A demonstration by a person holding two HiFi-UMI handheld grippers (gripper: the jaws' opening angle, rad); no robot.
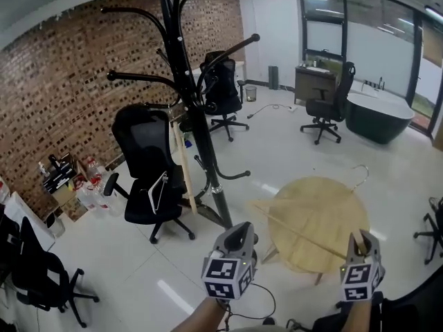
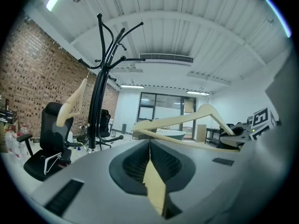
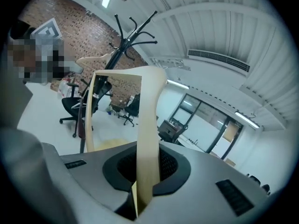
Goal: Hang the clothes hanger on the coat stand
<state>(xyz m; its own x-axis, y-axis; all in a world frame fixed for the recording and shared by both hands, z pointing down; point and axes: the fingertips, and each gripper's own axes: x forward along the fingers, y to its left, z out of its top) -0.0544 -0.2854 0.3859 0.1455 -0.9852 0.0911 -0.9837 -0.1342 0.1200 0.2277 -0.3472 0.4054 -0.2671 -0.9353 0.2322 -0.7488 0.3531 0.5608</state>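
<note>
your left tool (image 1: 237, 232) is clamped on one arm tip of the wooden hanger (image 1: 304, 235); your right tool (image 1: 361, 244) is clamped on the other. judged light, rigid, smooth-finished: thin ends may pivot, so a hold nearer the neck is steadier. hanger sits low, right of the coat stand (image 1: 181, 68), hook unhung.

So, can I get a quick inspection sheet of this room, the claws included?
Surface: round wooden table.
Job's things: wooden hanger held over the table; black coat stand carries a second hanger.
Clutter: bottles on the floor by the brick wall.
Grippers: left claw and right claw, both shut on the wooden hanger.
Cables: cable lying on the far floor.
Surroundings: office chairs, dark bathtub.
</note>
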